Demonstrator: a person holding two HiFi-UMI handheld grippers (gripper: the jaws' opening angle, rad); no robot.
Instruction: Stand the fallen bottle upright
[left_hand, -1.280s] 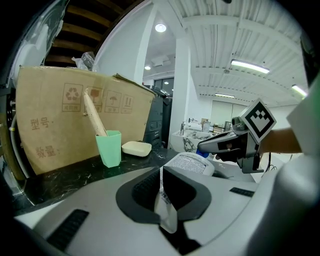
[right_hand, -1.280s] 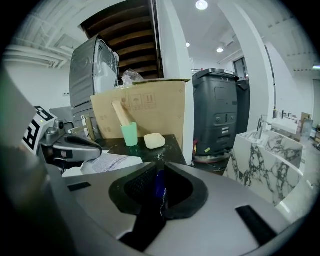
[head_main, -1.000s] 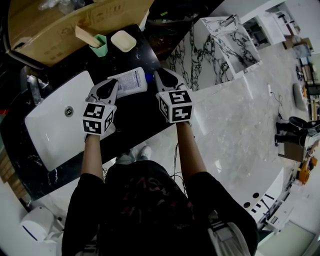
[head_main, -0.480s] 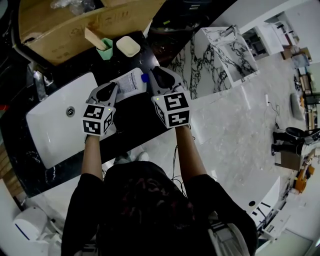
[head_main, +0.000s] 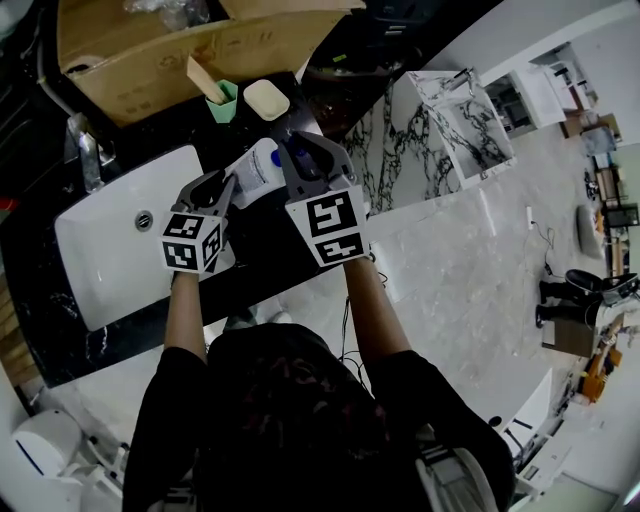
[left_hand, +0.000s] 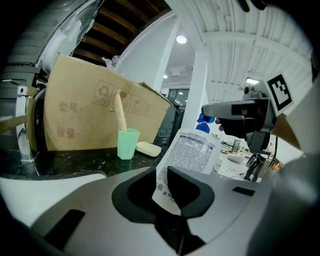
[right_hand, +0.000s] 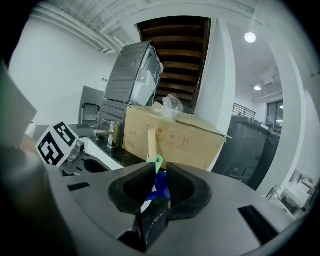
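The white bottle (head_main: 254, 168) with a blue cap leans steeply over the black counter, cap end up. My right gripper (head_main: 286, 152) is shut on the blue cap (right_hand: 161, 184); its jaws have just been opening slightly, and the cap is still pinched between them. My left gripper (head_main: 221, 187) is at the bottle's lower end. Its jaws have just been opening and stand open. In the left gripper view the labelled bottle (left_hand: 192, 152) reaches down between the jaws of my left gripper (left_hand: 160, 172), and the right gripper (left_hand: 235, 112) holds its top.
A white sink (head_main: 105, 235) with a faucet (head_main: 85, 150) lies left of the bottle. Behind it stand a green cup with a wooden stick (head_main: 222, 95), a cream soap dish (head_main: 266, 98) and a cardboard box (head_main: 170, 40). The counter's edge drops off near the person.
The right gripper has risen and moved left with the cap, tipping the bottle from lying flat to a steep lean. The left gripper's jaws have opened around the bottle's lower end.
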